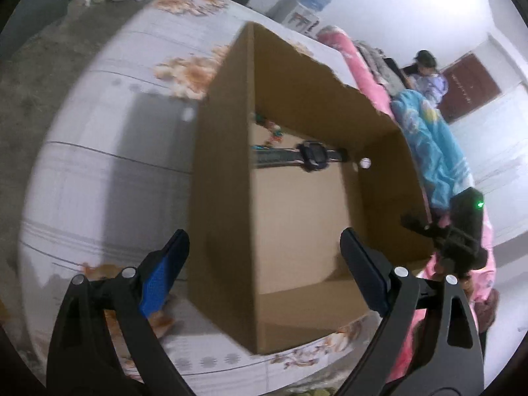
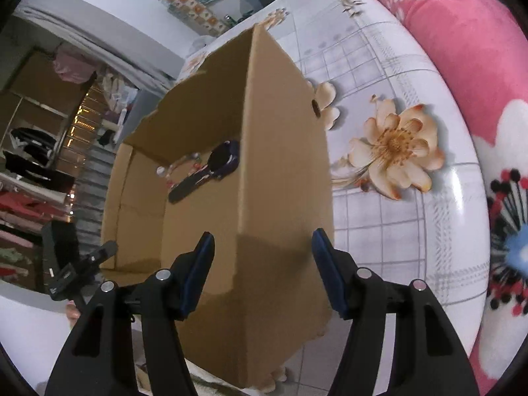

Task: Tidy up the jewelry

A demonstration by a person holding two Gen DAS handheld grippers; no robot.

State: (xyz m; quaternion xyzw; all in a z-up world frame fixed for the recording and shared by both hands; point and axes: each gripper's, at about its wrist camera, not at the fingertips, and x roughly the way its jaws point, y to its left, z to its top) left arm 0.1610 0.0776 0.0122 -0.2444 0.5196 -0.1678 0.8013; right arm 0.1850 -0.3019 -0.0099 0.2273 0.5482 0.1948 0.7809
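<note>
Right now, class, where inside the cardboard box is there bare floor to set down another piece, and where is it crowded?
The near half of the cardboard box floor, between the wristwatch and the near wall, is bare. The far end is crowded: the watch lies across it, with small colourful beads behind it in the far corner. Outside, the flowered tabletop beside the box is also bare.

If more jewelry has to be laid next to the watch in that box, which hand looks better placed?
Probably the left. Its gripper hangs over the open cardboard box, looking straight down at the watch. The right gripper faces the box's outer corner. Both have open, empty jaws.
</note>
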